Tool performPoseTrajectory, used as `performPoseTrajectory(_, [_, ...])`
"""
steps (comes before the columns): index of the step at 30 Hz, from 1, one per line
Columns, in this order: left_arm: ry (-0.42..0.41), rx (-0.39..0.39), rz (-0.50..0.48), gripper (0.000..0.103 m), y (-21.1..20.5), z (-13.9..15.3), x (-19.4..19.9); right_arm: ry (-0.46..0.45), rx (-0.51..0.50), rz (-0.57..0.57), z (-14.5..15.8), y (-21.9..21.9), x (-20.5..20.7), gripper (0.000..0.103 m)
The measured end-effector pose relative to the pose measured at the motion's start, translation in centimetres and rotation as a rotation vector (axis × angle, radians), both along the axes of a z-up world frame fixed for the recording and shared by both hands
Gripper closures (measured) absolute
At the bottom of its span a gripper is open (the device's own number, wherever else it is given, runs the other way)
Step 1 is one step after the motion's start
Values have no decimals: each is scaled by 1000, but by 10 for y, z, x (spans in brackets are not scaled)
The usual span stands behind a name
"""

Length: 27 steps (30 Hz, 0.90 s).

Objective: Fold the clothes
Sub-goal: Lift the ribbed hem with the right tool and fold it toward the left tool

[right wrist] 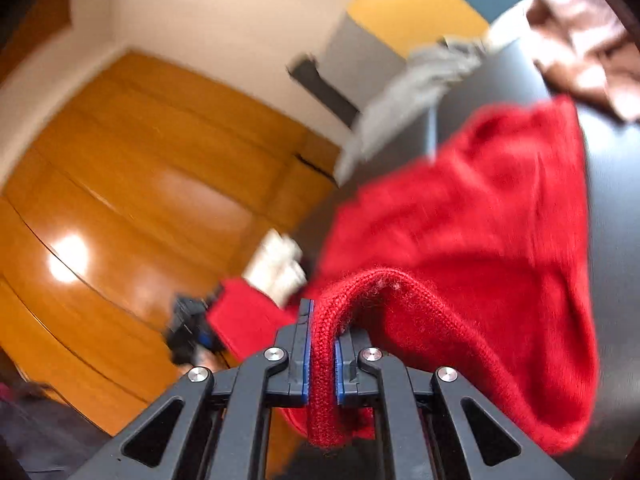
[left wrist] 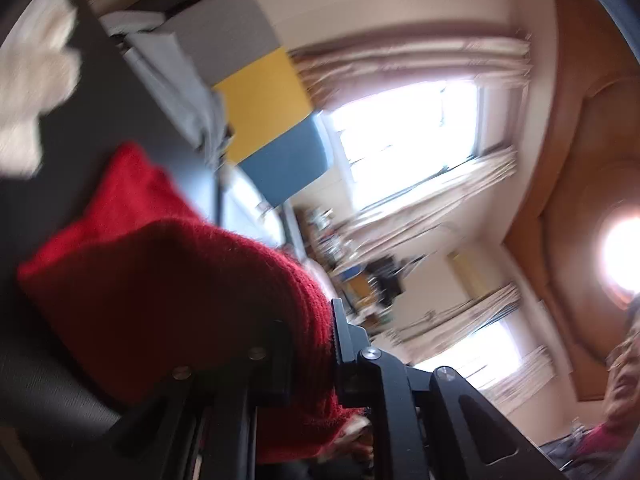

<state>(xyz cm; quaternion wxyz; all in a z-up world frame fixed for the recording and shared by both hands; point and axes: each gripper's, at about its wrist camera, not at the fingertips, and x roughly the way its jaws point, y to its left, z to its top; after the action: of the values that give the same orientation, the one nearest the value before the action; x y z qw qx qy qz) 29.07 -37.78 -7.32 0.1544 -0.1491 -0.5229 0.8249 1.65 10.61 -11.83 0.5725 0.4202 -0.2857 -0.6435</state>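
A red knitted sweater (left wrist: 152,264) hangs lifted over the dark table (left wrist: 132,112). In the left wrist view my left gripper (left wrist: 316,344) is shut on a ribbed edge of it, and the knit covers most of the left finger. In the right wrist view my right gripper (right wrist: 322,344) is shut on a folded ribbed edge of the same red sweater (right wrist: 472,240), which drapes away to the right. Its blue pads (right wrist: 306,352) press the knit from both sides. A hand in a white glove (right wrist: 276,268) shows to the left behind it. Both views are blurred.
A white cloth (left wrist: 36,80) lies on the table at the far left. A grey cloth (right wrist: 400,100) and a brownish cloth (right wrist: 580,40) lie on the dark table (right wrist: 616,208) beyond the sweater. Wooden floor (right wrist: 140,200) lies past the table's edge. A person (left wrist: 624,380) is at the right edge.
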Motion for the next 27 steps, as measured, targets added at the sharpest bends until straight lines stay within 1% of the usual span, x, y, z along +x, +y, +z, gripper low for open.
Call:
performPoseTrajectory(2, [28,-1,27,91,-13,10,-17,-15,-63,-65,7,3,-18,94])
performPoseTrajectory(4, [14,-17,49,91,-24,11,-37,-20,-74,-130,7,1,-39,94])
performPoseTrajectory(6, [-28,-16,66,91,-38,1,-66,-49,-53,-189,-4,-7,-62,94])
performPoseTrajectory(9, [-155,-14,95,91,-57,-31,-113,-94,18,-257,-27,-13,-91,93])
performPoseTrajectory(10, [-197,0,92,91,-62,-46,-126,-110,49,-279,-37,-15,-101,93])
performPoseTrajectory(11, [-257,7,99,90,-66,-63,-138,-131,88,-298,-48,-16,-109,91])
performPoseTrajectory(13, [-381,28,105,91,-69,-100,-149,-197,149,-325,-73,-15,-118,91])
performPoseTrajectory(14, [-430,41,101,92,-69,-117,-152,-217,164,-332,-84,-13,-119,95])
performPoseTrajectory(15, [-432,44,106,92,-67,-127,-146,-222,155,-337,-90,-9,-117,96])
performPoseTrajectory(17, [-392,53,117,92,-60,-129,-128,-223,140,-342,-96,0,-110,96])
performPoseTrajectory(19, [-403,24,113,93,-50,-126,-111,-206,148,-328,-95,5,-102,96])
performPoseTrajectory(22, [-412,39,109,93,-33,-127,-83,-192,159,-319,-93,14,-92,96])
performPoseTrajectory(24, [-423,44,111,93,-25,-124,-68,-195,165,-322,-88,16,-90,95])
performPoseTrajectory(25, [-426,50,109,93,-22,-123,-63,-196,160,-322,-85,16,-90,90])
performPoseTrajectory(27, [-399,75,103,93,-22,-115,-52,-189,149,-321,-77,16,-93,89])
